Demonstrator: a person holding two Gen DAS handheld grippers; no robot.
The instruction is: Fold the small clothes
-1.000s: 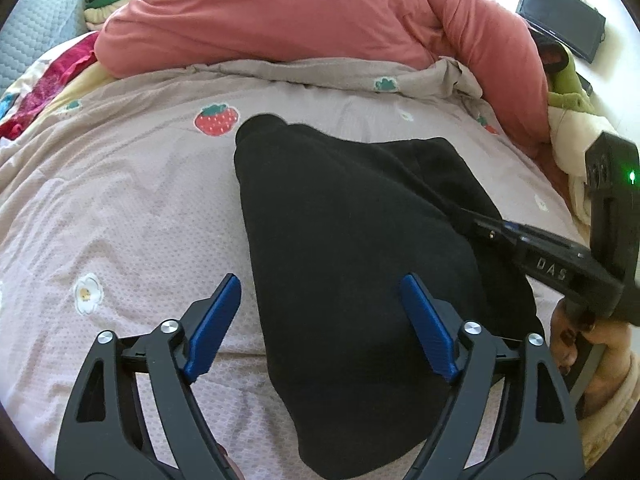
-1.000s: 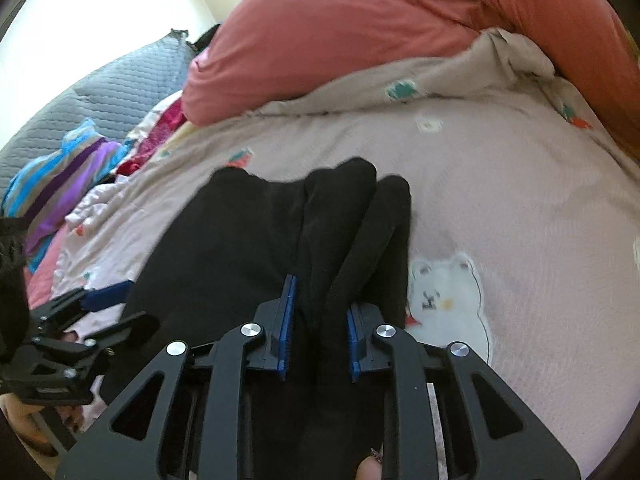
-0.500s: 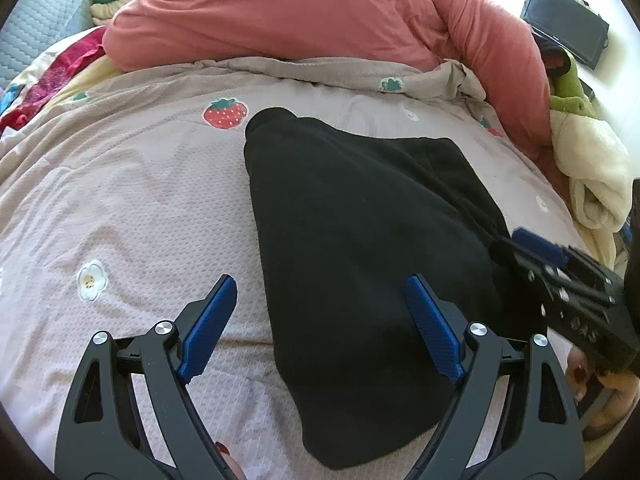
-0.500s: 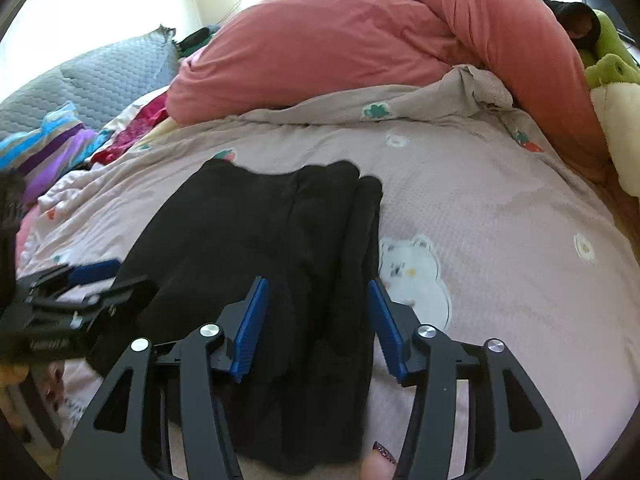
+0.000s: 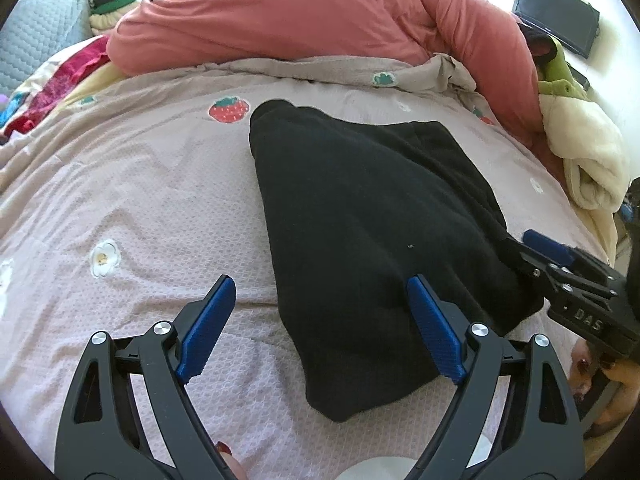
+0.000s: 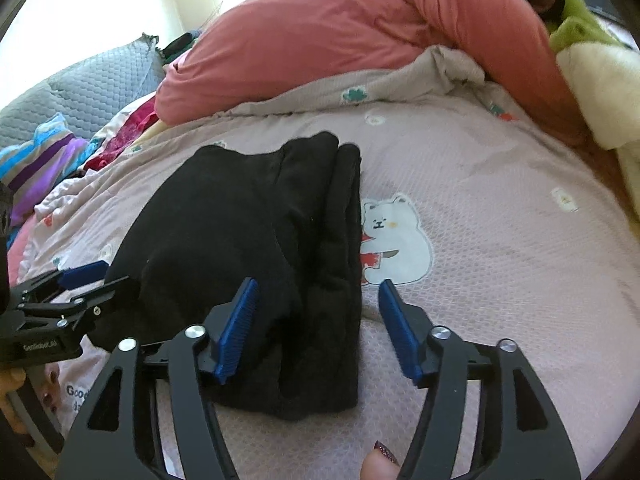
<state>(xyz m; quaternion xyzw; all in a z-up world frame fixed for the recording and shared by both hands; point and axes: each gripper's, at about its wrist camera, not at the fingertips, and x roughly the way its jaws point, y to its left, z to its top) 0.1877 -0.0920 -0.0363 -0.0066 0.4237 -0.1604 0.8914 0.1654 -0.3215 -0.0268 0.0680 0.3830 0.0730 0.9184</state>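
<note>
Black fleece garment lies folded on the pink quilted bedsheet, its layered edge beside a white bear print. Left gripper hovers with jaws spread wide over the garment's near left edge. Right gripper is likewise wide apart, holding nothing, straddling the garment's right fold. Behind lies a salmon duvet.
</note>
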